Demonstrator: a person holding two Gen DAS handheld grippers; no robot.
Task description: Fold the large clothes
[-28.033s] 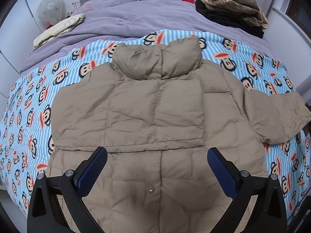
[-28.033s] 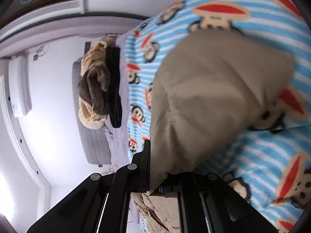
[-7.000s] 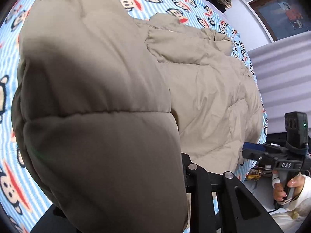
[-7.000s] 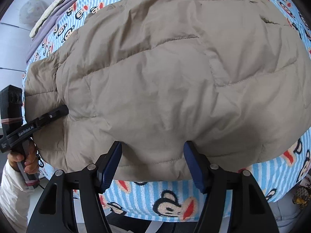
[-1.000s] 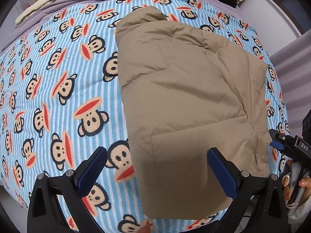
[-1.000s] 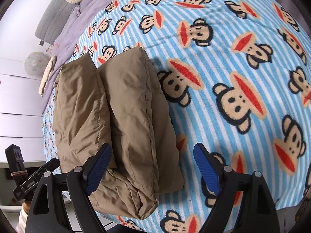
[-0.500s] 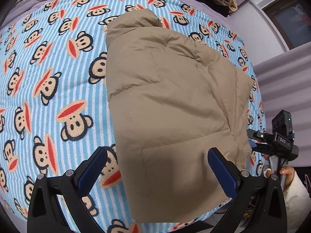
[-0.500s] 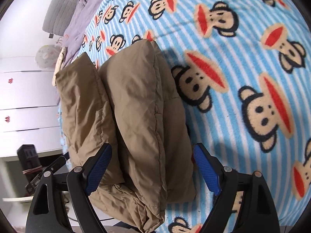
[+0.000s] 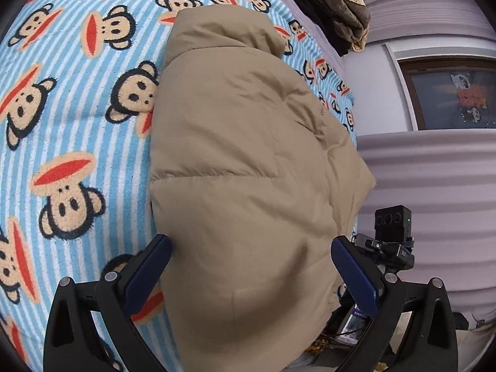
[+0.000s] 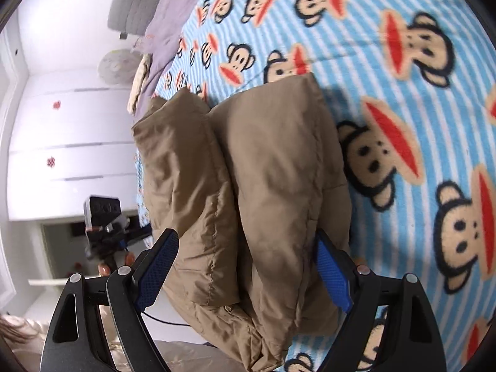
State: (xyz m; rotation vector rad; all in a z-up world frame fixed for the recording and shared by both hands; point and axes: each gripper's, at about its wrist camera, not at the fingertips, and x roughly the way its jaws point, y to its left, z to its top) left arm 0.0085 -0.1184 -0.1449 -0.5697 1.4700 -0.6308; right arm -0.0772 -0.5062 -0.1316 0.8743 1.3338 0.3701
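From the left wrist, the folded jacket [image 9: 248, 167] lay on the monkey blanket [image 9: 71, 99], running from 12 to 6 o'clock. The left gripper [image 9: 251, 266] stood wide apart, jaws straddling the jacket's near end. The right gripper [image 9: 392, 248] showed at 4 o'clock.

From the right wrist, the right gripper [image 10: 246, 266] was spread astride the jacket [image 10: 248, 192], with the left gripper [image 10: 107, 229] at 9 o'clock.

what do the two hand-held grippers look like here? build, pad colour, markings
Both match: the left hand-held gripper and right hand-held gripper have matte black plastic fingers with cut-out slots and silver screw heads. The pads are blue with a fine dotted texture. Seen from the left wrist, the right unit carries a black camera block with a small green light. No lettering is legible.
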